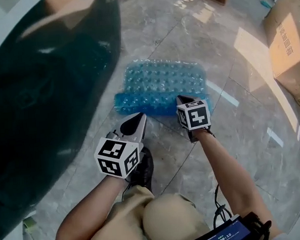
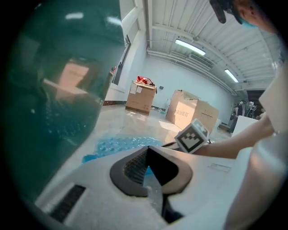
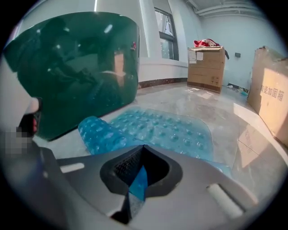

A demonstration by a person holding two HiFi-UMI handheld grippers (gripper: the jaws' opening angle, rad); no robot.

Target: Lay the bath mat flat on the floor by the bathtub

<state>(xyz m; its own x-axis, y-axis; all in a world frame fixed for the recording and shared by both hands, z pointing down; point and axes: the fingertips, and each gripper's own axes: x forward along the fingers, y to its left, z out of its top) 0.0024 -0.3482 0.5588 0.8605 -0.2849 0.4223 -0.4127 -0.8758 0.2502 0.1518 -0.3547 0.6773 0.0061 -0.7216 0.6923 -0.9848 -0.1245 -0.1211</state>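
Now right claw (image 3: pixel 139 177) pinching bath mat (image 1: pixel 163 85) edge; left claw (image 2: pixel 148 170) pressed together, beside mat.

Bare floor (image 1: pixel 251 111) right of the mat (image 1: pixel 163 83), tub wall (image 1: pixel 51 87) tight at left (cardboard box (image 1: pixel 287 47) farther right)

The left gripper (image 1: pixel 138 117) has its jaws pressed together and points forward and slightly down, its marker cube (image 1: pixel 117 157) sitting over the wrist and the bare left forearm (image 1: pixel 87 212) running back towards the bent knee. The right gripper (image 1: pixel 182 99) (jaws likewise closed) tilts down more steeply, a little ahead of the left, with the right forearm (image 1: pixel 229 173) stretched out straight behind it.
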